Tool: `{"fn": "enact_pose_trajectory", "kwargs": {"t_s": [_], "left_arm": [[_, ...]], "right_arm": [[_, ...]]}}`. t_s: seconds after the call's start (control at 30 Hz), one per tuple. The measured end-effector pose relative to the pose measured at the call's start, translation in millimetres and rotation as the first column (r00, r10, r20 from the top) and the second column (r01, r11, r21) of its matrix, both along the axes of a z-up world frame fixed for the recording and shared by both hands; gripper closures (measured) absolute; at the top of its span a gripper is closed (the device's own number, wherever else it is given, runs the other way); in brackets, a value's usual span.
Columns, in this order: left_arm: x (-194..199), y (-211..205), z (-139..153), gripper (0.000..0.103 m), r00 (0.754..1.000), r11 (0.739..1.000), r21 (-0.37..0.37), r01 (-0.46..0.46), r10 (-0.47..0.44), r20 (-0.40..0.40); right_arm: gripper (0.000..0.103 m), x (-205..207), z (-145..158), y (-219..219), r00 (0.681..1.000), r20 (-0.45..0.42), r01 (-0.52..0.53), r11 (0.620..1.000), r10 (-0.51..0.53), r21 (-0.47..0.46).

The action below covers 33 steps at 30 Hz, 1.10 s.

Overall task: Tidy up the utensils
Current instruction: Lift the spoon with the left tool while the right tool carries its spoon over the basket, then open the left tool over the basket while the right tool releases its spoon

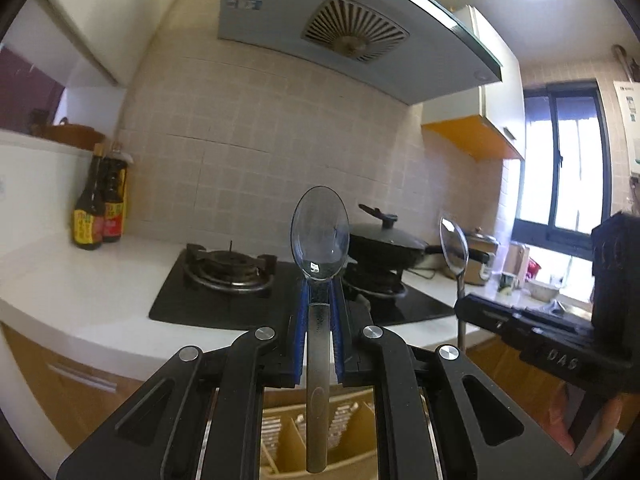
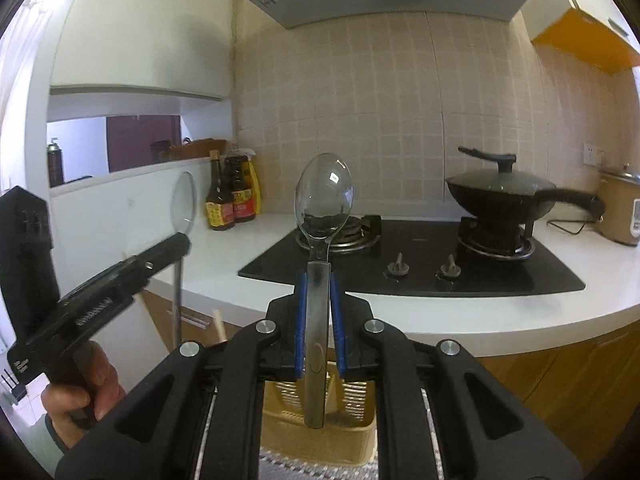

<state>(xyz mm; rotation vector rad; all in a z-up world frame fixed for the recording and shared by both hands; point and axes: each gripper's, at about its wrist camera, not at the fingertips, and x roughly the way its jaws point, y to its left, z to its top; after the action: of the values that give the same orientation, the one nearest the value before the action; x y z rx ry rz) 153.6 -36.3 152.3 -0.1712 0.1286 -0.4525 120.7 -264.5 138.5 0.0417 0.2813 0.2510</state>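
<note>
Both pairs of blue fingers are closed, each on a metal spoon: the left gripper holds one spoon bowl-forward, the right gripper another spoon, above a beige basket.

Beige tiled wall behind a white counter with a black gas hob; range hood overhead, daylight through a dark-framed window, orange-fronted cabinets below.

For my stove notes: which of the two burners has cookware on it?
The burner on the right of the black hob carries the lidded black wok; the other burner, nearer the sauce bottles, is bare.
</note>
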Motion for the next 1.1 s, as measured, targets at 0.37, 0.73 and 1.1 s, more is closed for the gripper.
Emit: {"fn": "enact_pose_trajectory", "kwargs": {"t_s": [0.37,0.73,1.1], "left_arm": [[36,-2,-49,0.094,0.999,0.999,-0.023,-0.033,0.033,-0.029],[37,8,-70,0.091,0.997,0.998,-0.051,0.026,-0.029,-0.072],[-2,30,-62,0.068,0.990,0.996,-0.033,0.082,-0.085,-0.109]], "right_arm": [[0.093,52,-51,-18,0.999,-0.044,0.030,0.999,-0.030,0.017],[0.092,39,-73,-10,0.998,-0.051,0.020,0.999,-0.023,-0.049],[0.074,-8,-65,-24,0.995,-0.099,0.020,1.000,-0.020,-0.004]]}}
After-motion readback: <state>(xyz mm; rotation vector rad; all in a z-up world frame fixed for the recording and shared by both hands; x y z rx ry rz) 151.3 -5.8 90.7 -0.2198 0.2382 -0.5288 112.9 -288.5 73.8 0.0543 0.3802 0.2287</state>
